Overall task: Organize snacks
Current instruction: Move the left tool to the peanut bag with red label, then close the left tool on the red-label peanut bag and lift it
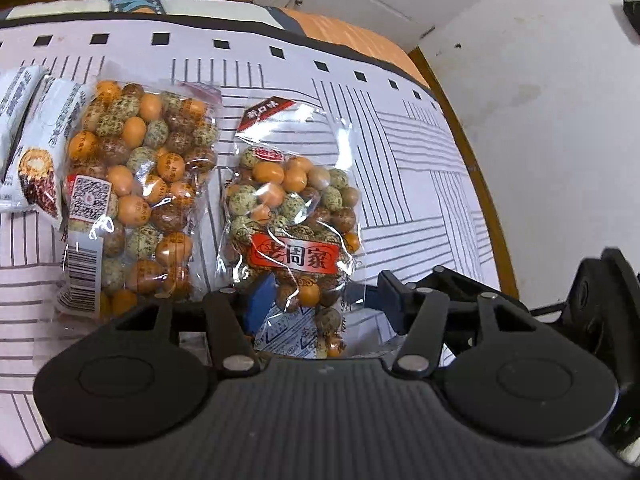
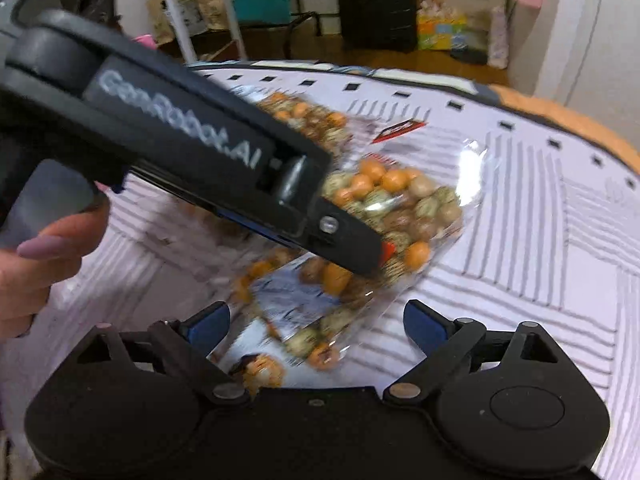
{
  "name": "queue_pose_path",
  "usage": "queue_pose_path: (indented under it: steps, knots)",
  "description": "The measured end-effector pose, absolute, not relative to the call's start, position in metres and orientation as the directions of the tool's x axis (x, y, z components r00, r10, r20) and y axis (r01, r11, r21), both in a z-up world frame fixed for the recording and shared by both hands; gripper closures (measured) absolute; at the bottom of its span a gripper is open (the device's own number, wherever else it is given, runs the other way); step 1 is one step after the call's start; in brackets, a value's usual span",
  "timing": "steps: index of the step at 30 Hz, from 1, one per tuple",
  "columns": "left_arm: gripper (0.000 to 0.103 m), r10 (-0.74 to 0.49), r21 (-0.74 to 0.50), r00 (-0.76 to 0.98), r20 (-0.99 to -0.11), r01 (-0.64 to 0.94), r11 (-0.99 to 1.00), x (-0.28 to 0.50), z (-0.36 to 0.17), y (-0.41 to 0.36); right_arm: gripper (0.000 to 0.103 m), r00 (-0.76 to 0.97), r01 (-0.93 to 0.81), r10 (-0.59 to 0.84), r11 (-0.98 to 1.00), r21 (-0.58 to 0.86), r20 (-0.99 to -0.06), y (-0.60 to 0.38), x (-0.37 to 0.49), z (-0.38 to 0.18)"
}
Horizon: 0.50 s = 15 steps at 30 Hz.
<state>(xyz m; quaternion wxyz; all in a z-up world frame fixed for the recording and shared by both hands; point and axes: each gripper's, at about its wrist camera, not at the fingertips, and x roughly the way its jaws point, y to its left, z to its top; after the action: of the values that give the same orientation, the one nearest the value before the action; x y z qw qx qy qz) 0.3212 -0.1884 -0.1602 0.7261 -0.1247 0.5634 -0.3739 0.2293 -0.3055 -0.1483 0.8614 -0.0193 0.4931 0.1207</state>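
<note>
Left wrist view: left gripper (image 1: 310, 294) has its blue pads spread either side of the near end of a clear coated-peanut bag (image 1: 294, 216); no pinch visible, so the jaws stand apart.
Ahead-left of it: second peanut bag (image 1: 140, 184), label side up, lying parallel just beside the first, probably to line up like snacks.
Further left: white wafer-roll packets (image 1: 36, 144), grouped.
Support: striped cloth (image 1: 420, 168) under everything.
Right wrist view: right gripper (image 2: 316, 322) is spread wide and holds nothing, hovering at the bag's near end, likely as backup.
Beyond: person's hand (image 2: 44, 264) on the left unit.
</note>
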Motion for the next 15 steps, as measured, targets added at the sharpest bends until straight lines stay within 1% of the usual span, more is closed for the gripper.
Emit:
queue_pose_path:
  steps: [2,3,6,9,11,12,15]
  knots:
    - [0.048,-0.648,-0.549,0.148,-0.747,0.412,0.727,0.321,-0.159,-0.186,0.006,0.495,-0.202,0.182,0.975,0.091,-0.85,-0.306,0.232,-0.15]
    - [0.048,-0.62,-0.501,0.199,-0.759,0.429,0.751,0.319,-0.159,-0.187,0.004,0.496,-0.19,0.186,0.976,0.103,-0.848,-0.306,0.234,-0.152]
    - [0.047,-0.575,-0.427,0.268,-0.773,0.452,0.784,0.32,-0.161,-0.188,0.0,0.521,-0.171,0.188,0.979,0.113,-0.833,-0.304,0.237,-0.155]
    - [0.046,-0.573,-0.431,0.241,-0.784,0.452,0.781,0.322,-0.17,-0.193,0.0,0.533,-0.162,0.178,0.981,0.107,-0.827,-0.301,0.236,-0.157]
    - [0.045,-0.588,-0.443,0.229,-0.776,0.466,0.766,0.321,-0.172,-0.192,0.0,0.541,-0.162,0.187,0.98,0.116,-0.82,-0.303,0.233,-0.157]
    - [0.045,-0.6,-0.466,0.201,-0.774,0.461,0.755,0.323,-0.172,-0.19,0.0,0.54,-0.165,0.194,0.978,0.123,-0.819,-0.304,0.231,-0.157]
    - [0.045,-0.606,-0.481,0.133,-0.784,0.487,0.73,0.324,-0.171,-0.191,0.0,0.522,-0.17,0.213,0.975,0.143,-0.826,-0.308,0.227,-0.156]
